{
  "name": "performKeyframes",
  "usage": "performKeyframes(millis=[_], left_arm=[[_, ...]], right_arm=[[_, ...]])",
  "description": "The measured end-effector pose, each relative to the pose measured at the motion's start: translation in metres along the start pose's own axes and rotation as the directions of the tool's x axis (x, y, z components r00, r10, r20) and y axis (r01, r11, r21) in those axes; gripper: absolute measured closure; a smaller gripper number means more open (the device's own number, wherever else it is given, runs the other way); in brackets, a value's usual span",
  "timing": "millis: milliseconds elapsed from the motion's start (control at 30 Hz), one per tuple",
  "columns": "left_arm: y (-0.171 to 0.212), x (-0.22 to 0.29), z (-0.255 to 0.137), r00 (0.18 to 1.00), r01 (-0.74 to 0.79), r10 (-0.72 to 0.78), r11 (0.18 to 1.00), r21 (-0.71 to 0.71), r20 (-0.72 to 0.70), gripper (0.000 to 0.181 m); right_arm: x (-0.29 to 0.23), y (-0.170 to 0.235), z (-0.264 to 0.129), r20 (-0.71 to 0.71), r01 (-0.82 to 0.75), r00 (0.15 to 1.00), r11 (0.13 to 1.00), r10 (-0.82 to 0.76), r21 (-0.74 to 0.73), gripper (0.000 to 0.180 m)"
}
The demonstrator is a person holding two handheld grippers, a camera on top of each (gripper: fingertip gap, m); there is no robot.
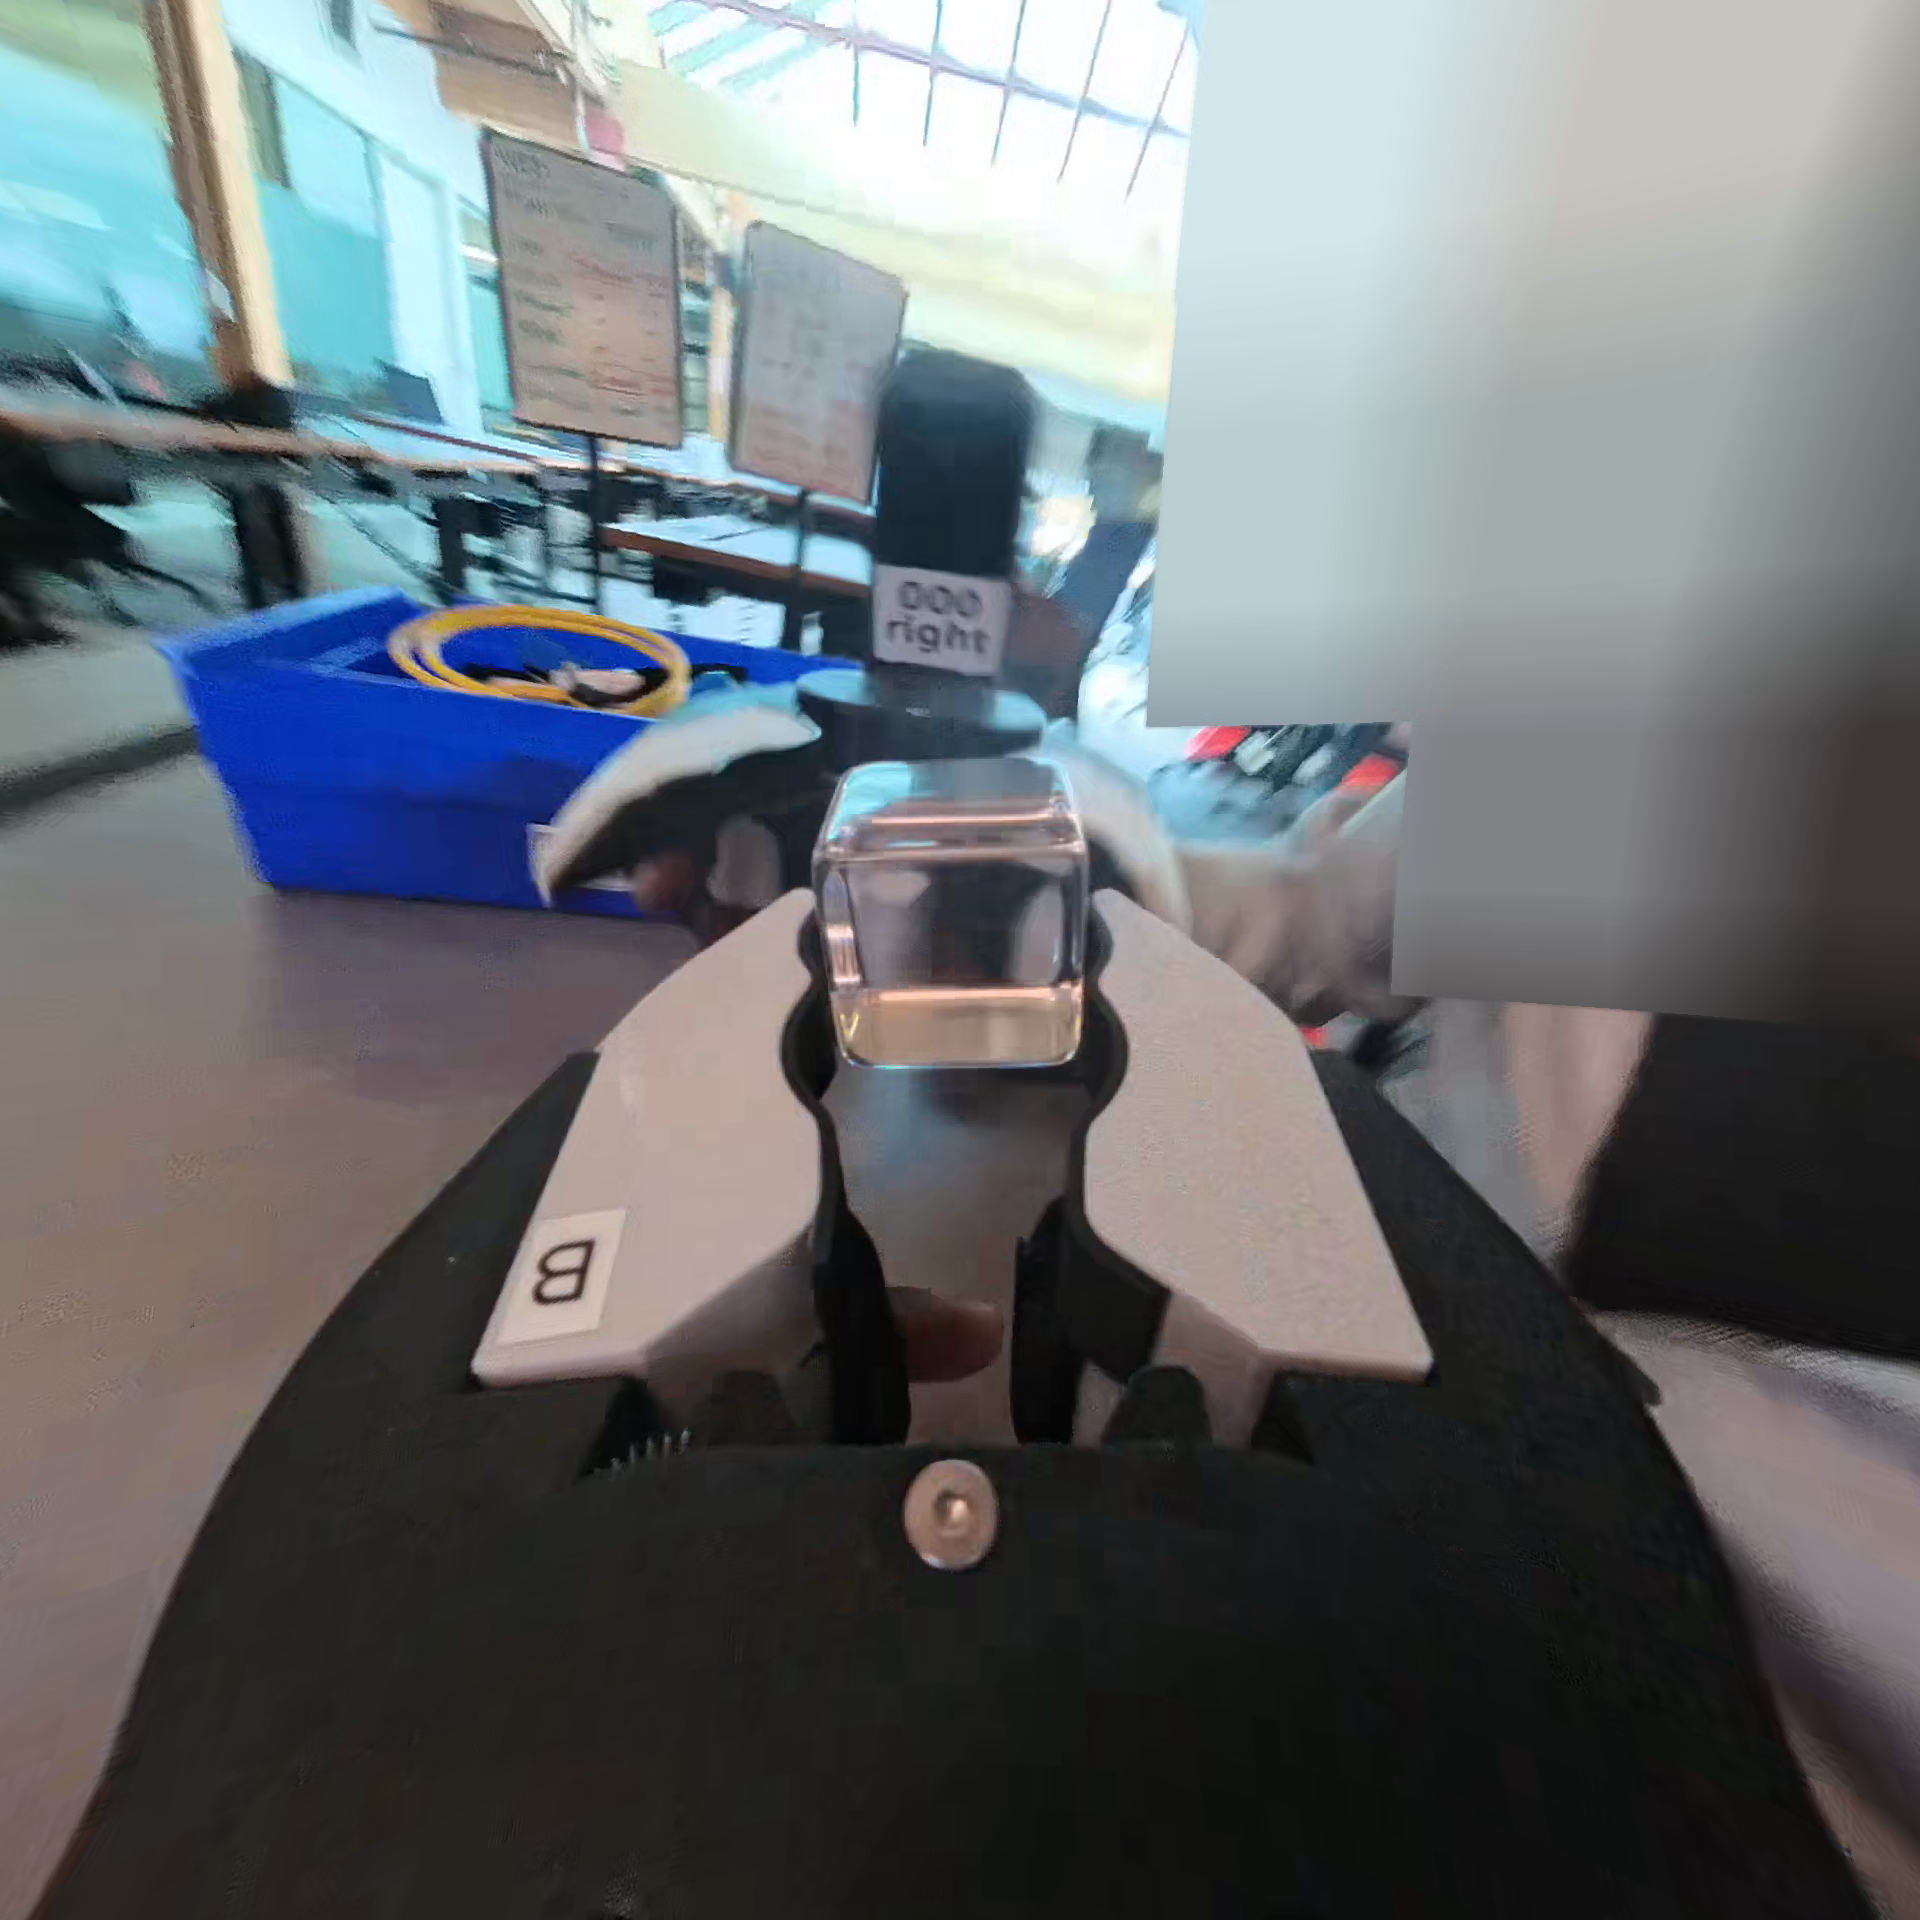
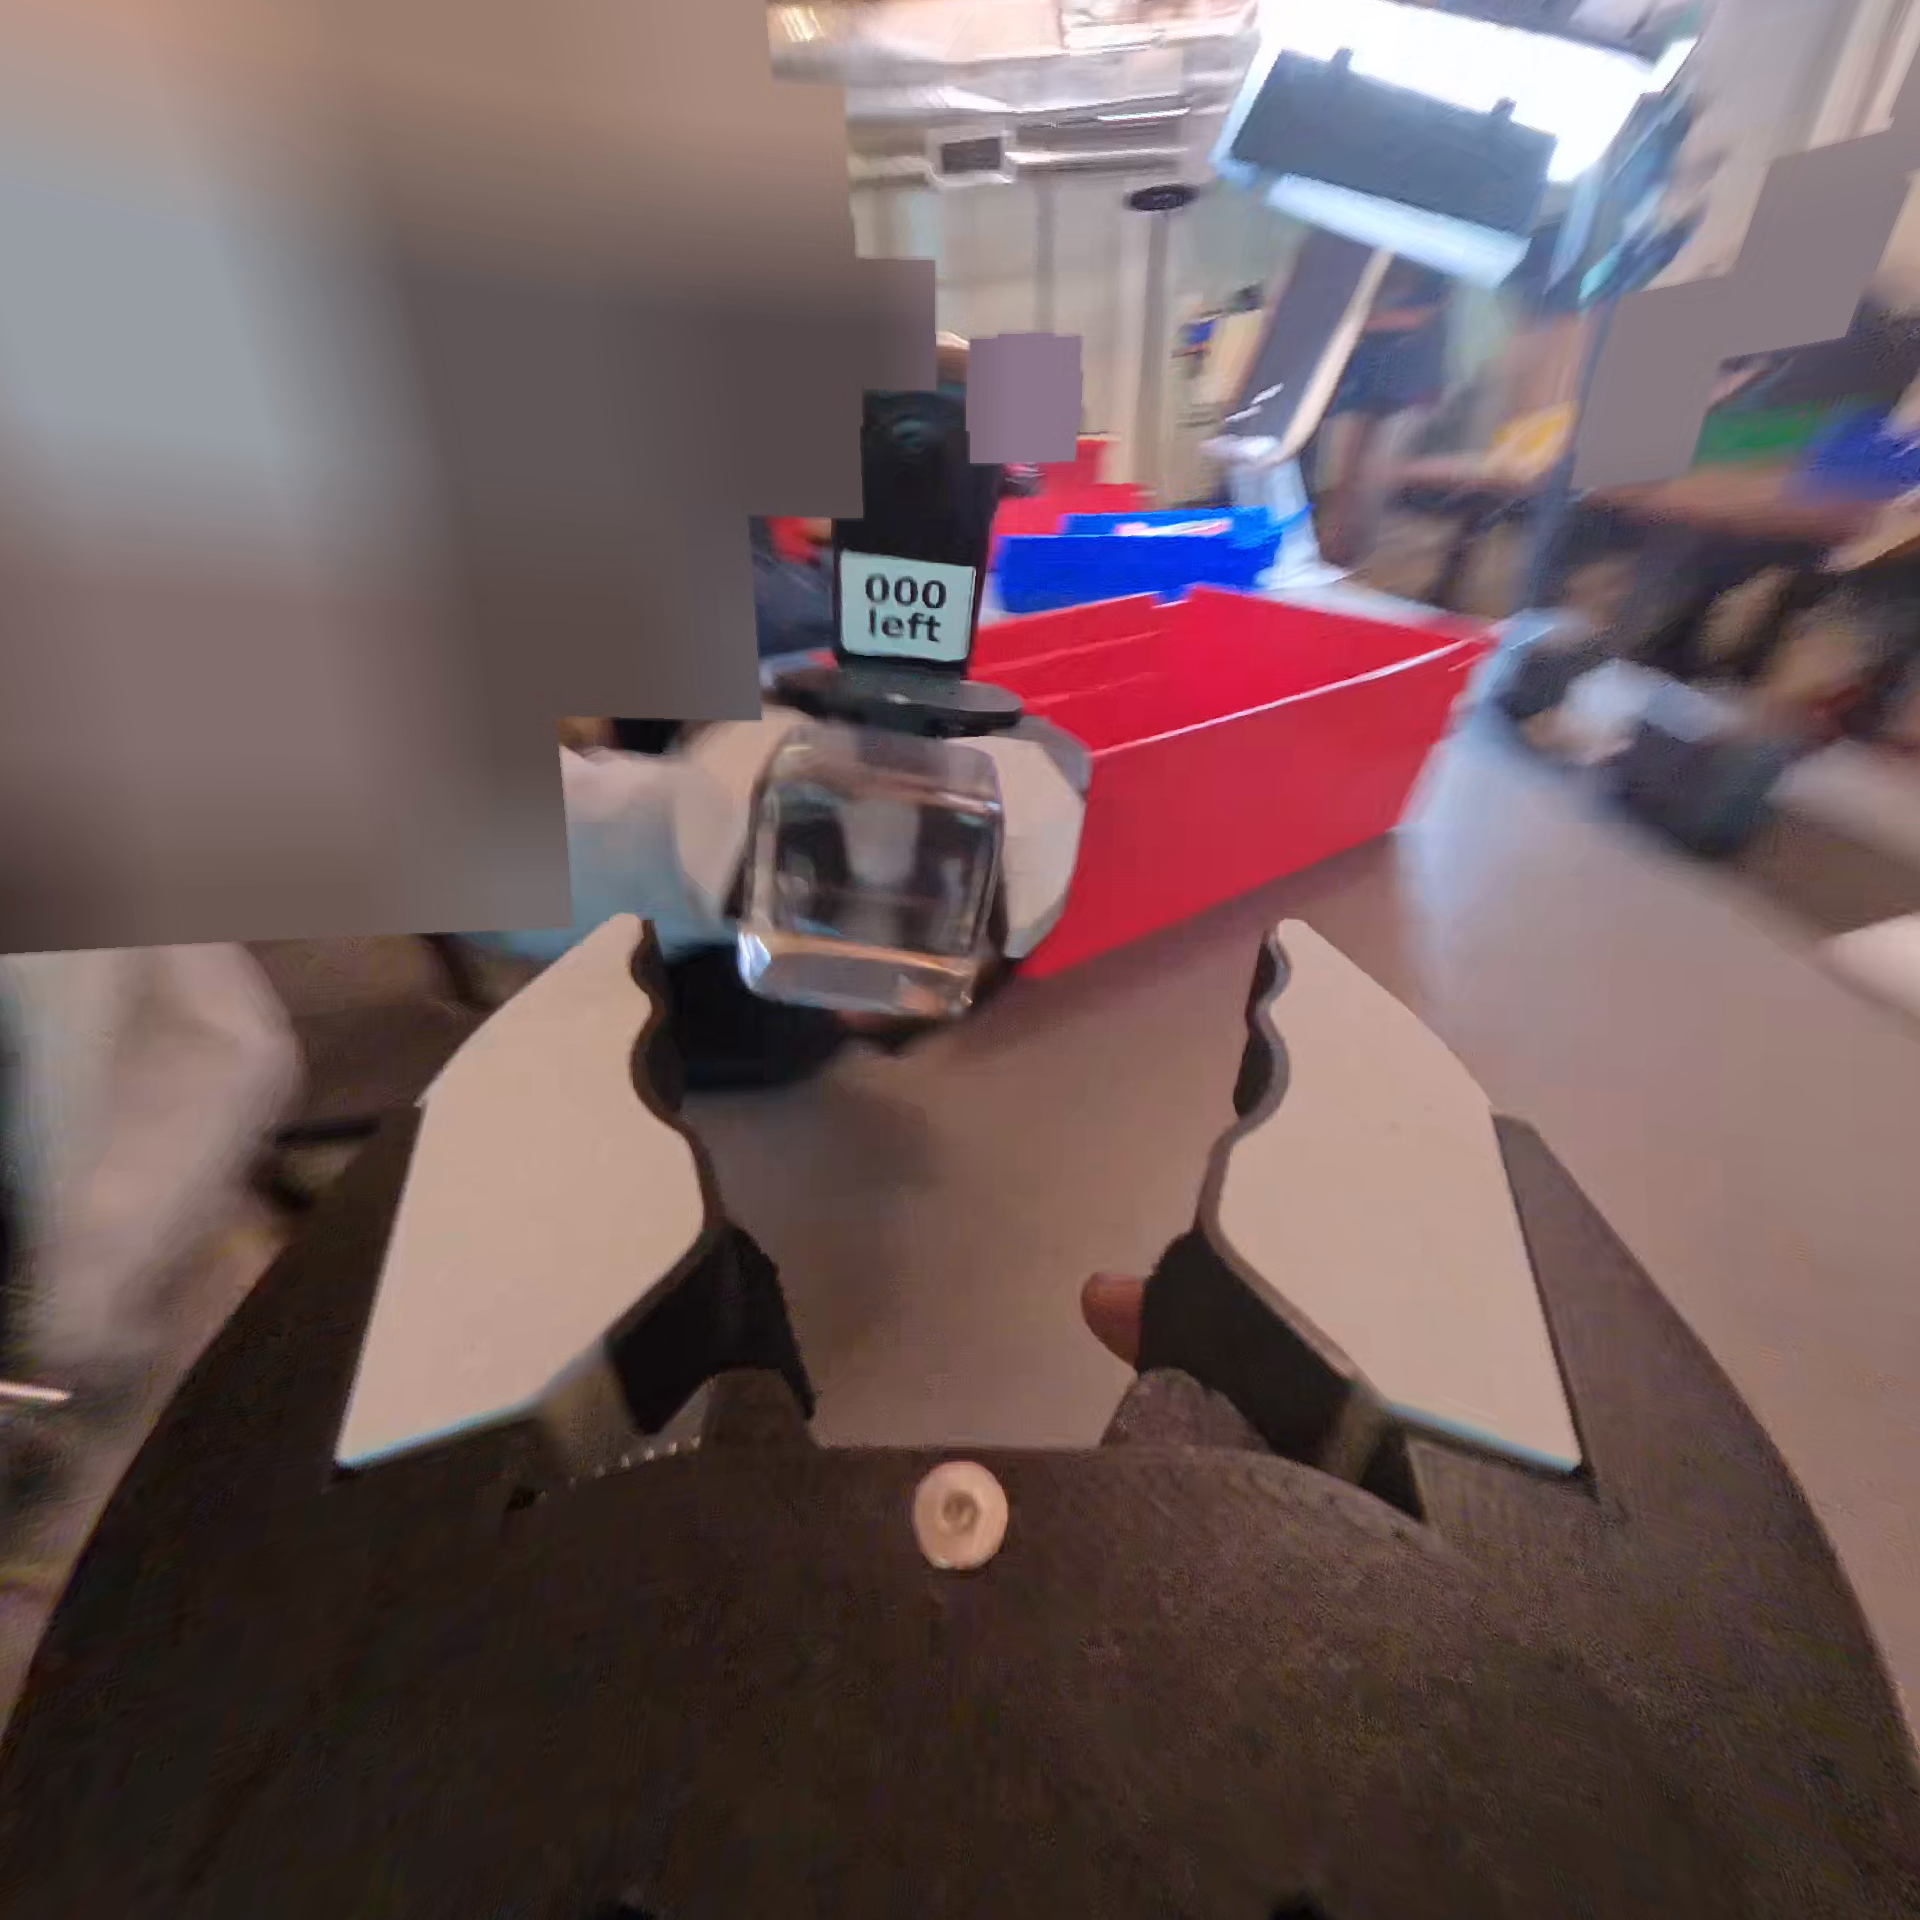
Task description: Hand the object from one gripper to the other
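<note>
My left gripper (image 1: 951, 935) clamps the clear, hard, probably slick acrylic cube (image 1: 951, 920) by its sides; my right gripper (image 2: 951, 945), fingers apart, should take the free faces.

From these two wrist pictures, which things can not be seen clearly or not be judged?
- Left wrist view: laid-over blur covers the upper right; the boards' writing is smeared.
- Left wrist view: the right gripper is blurred behind the clear cube.
- Right wrist view: the left gripper holding the cube shows only through and around it.
- Right wrist view: the red bin hides its contents behind its wall.
</note>
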State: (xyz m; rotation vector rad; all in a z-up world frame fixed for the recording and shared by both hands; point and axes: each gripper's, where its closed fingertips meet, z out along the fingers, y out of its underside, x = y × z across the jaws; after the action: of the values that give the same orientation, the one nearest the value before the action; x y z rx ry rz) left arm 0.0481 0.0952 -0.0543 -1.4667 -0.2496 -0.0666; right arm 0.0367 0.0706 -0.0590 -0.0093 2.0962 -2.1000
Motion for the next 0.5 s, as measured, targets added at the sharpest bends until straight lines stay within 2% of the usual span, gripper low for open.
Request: performKeyframes(millis=[33,100,167,233,300,367,400,433,500], left_arm=[[-0.002,0.0,-0.001,0.992,0.121,-0.12,0.993,0.017,-0.035,0.137],[0.0,-0.006,-0.001,0.956,0.291,-0.29,0.957,0.014,-0.05,0.136],[0.009,-0.006,0.001,0.911,0.404,-0.406,0.914,-0.035,-0.075,0.137],[0.018,0.0,0.005,0.869,0.475,-0.483,0.875,-0.091,-0.109,0.137],[0.025,0.007,0.009,0.85,0.495,-0.51,0.859,-0.135,-0.129,0.137],[0.026,0.015,0.011,0.846,0.486,-0.508,0.859,-0.16,-0.162,0.136],[0.025,0.015,0.011,0.858,0.466,-0.487,0.872,-0.152,-0.163,0.136],[0.024,0.014,0.011,0.87,0.447,-0.466,0.883,-0.143,-0.16,0.129],[0.018,0.012,0.01,0.913,0.361,-0.375,0.926,-0.105,-0.159,0.113]], right_arm=[[0.005,0.0,-0.003,-0.081,0.173,0.981,0.984,-0.175,-0.036,0.072],[0.007,0.001,-0.006,-0.169,0.46,0.861,0.876,-0.48,-0.144,0.076],[0.002,0.002,-0.006,-0.182,0.646,0.706,0.728,-0.684,-0.23,0.081],[-0.001,0.007,-0.003,-0.17,0.748,0.573,0.597,-0.801,-0.292,0.09],[-0.003,0.016,0.0,-0.132,0.79,0.5,0.514,-0.856,-0.334,0.1],[-0.005,0.022,0.001,-0.101,0.808,0.478,0.482,-0.873,-0.338,0.13],[-0.007,0.022,0.001,-0.097,0.81,0.483,0.486,-0.87,-0.328,0.131],[-0.007,0.021,0.001,-0.101,0.797,0.511,0.514,-0.854,-0.319,0.133],[-0.009,0.018,0.001,-0.107,0.725,0.63,0.632,-0.769,-0.274,0.133]])
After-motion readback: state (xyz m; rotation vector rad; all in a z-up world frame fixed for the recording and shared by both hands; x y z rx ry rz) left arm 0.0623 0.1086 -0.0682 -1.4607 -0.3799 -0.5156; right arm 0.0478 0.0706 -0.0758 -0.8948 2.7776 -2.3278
